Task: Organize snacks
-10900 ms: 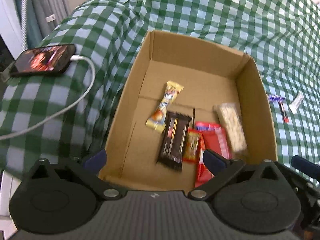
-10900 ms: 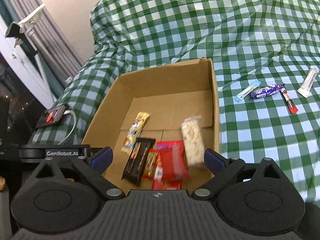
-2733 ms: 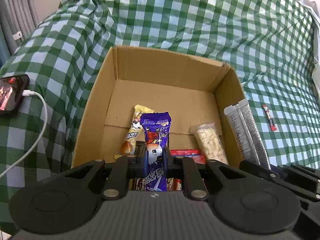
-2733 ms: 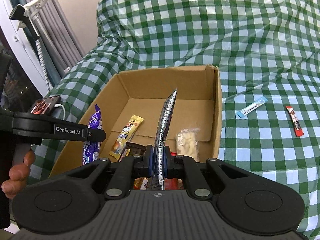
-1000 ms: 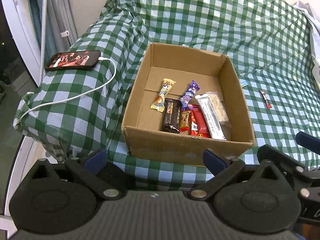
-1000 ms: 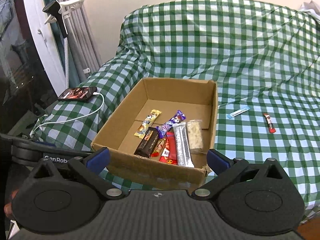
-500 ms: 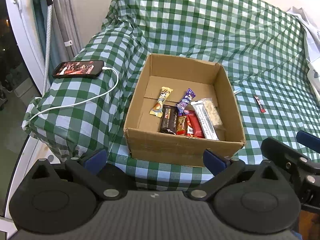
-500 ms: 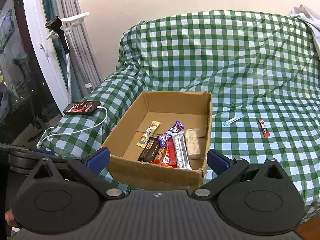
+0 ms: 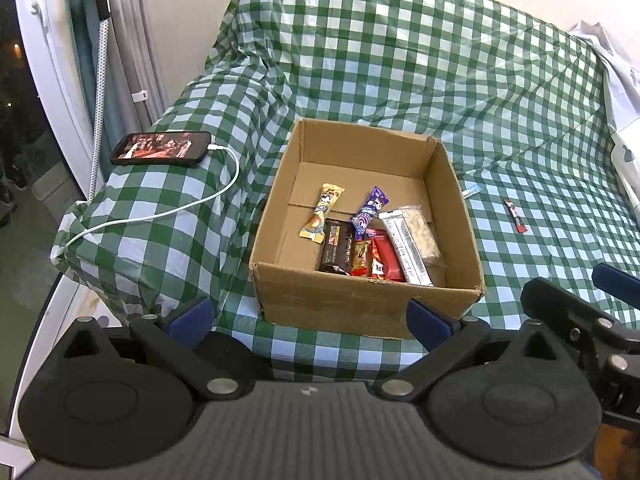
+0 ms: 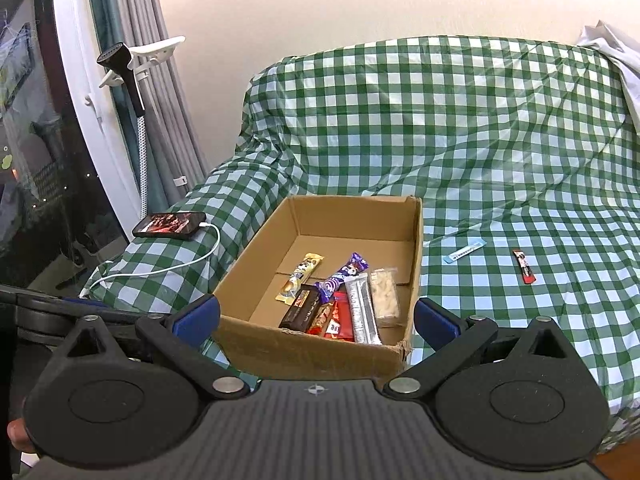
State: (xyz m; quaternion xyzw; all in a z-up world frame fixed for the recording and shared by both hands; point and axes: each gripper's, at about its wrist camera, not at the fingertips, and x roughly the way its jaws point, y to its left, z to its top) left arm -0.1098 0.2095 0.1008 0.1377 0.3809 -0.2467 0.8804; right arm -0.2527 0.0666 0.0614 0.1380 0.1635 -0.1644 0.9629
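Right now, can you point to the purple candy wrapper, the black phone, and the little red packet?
purple candy wrapper (image 9: 370, 211), left wrist view, middle of wrapper
black phone (image 9: 161, 149), left wrist view, screen
little red packet (image 10: 524, 267), right wrist view, its middle

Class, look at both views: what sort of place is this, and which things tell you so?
Probably a room in a home: a checked cloth draped over what may be a sofa or bed, curtains by a glass door, and a phone charging.

Soft even indoor light, dark window at left, sharp focus, fisheye bending at edges.
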